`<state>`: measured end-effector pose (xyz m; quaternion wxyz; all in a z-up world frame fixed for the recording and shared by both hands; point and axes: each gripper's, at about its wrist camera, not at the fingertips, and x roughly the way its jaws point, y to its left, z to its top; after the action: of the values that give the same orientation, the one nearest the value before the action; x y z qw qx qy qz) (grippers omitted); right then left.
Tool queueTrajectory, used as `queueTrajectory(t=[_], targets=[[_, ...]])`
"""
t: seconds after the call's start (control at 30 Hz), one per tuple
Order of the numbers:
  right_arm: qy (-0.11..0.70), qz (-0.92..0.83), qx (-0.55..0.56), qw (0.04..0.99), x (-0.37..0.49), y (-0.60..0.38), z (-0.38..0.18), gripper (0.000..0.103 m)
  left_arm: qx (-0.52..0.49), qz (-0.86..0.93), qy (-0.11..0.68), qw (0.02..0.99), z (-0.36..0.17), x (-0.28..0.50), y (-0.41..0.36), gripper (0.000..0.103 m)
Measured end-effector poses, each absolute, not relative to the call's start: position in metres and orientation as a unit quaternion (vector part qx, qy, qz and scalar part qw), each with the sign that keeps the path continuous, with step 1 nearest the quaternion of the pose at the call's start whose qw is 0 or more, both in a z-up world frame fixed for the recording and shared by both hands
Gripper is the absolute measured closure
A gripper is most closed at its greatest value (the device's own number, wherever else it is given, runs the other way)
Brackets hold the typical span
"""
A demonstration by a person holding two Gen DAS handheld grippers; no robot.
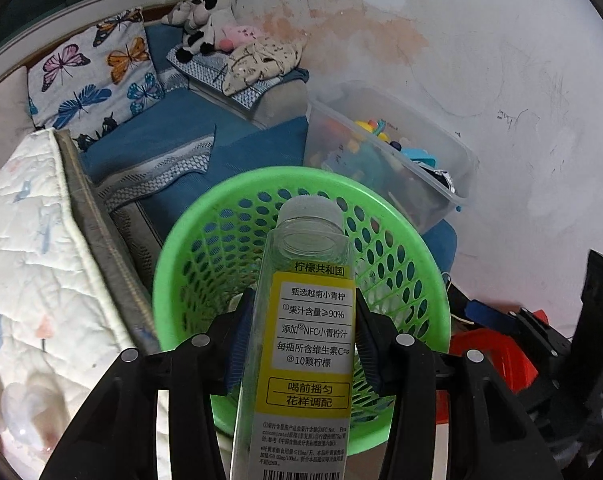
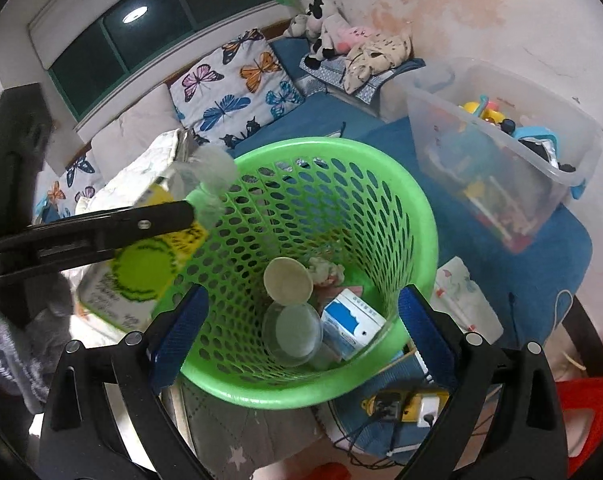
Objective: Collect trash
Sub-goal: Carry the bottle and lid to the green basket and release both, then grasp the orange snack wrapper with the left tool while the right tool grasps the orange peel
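Note:
My left gripper (image 1: pixel 301 340) is shut on a clear plastic juice bottle (image 1: pixel 307 320) with a yellow label and holds it over the rim of a green mesh basket (image 1: pixel 181 240). In the right wrist view the bottle (image 2: pixel 173 216) and the left gripper's finger (image 2: pixel 101 228) hang at the basket's left rim. My right gripper (image 2: pixel 301 320) is open and empty above the basket (image 2: pixel 417 216). Inside lie a clear cup (image 2: pixel 291 330), a round lid (image 2: pixel 287 280), a blue-white carton (image 2: pixel 351 324) and crumpled paper (image 2: pixel 325 270).
A clear storage bin of toys (image 2: pixel 497 148) stands to the right on a blue sofa (image 2: pixel 541 248). Butterfly cushions (image 2: pixel 237 80), plush toys (image 2: pixel 329 28) and a folded quilt (image 1: pixel 29 260) lie around. A power strip with cables (image 2: pixel 405 404) lies below the basket.

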<state>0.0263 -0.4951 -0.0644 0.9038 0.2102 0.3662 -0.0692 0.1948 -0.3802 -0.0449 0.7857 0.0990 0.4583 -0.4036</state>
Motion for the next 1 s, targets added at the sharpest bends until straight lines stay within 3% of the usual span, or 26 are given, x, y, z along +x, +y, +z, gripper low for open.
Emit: queueTrajectory(t=[0.17,0.5,1.0], targets=[[0.362,-0.068,0.217,0.904,0.023,-0.495,-0.064,0.008,0.087,-0.414,0.442,0.791,-0.041,0.192,-0.377,0.047],[0.351,-0.041,0.193,0.915,0.024,-0.467,-0.048,0.008,0.061,-0.385,0.414,0.823,-0.02,0.187,-0.323,0.046],[0.361,0.048,0.129,0.922,0.062,-0.381,-0.04,0.008,0.03,-0.247,0.393,0.885,-0.018,0.193,-0.17,0.046]])
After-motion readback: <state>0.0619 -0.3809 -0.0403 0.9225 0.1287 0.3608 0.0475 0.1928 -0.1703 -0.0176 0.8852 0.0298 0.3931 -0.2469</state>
